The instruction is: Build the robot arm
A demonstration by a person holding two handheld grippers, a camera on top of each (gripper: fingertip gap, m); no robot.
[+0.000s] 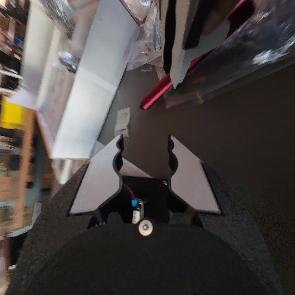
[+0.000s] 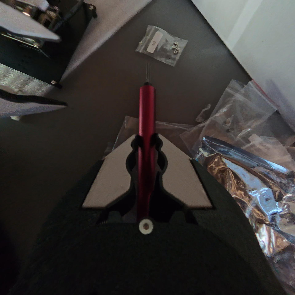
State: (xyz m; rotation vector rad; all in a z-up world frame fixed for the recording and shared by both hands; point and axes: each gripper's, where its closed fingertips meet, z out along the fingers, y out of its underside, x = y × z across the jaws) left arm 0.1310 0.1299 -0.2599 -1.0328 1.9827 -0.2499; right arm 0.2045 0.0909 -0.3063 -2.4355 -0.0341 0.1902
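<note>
Red screwdriver (image 2: 146, 143) clamped in right gripper (image 2: 146, 140).
Left gripper (image 1: 145, 140) empty, jaws apart above grey desk (image 1: 223, 143); small parts bag (image 2: 161, 44) just beyond tip.

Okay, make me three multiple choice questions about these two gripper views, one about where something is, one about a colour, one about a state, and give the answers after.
1. Where does the small clear bag of nuts lie?
A. Beyond the tip of the held tool
B. Between the left gripper's fingers
C. On top of the silver foil bag

2. What colour is the handle of the screwdriver?
A. Yellow
B. Red
C. Green

3. What state is the left gripper in?
A. Shut on a bag
B. Shut on the tool
C. Open, holding nothing

Answers:
1. A, the bag rests on the grey table just past the thin shaft.
2. B, the metal barrel is red in both views.
3. C, its fingers stand apart with only table showing between them, while the right gripper is clamped on the screwdriver.
</note>
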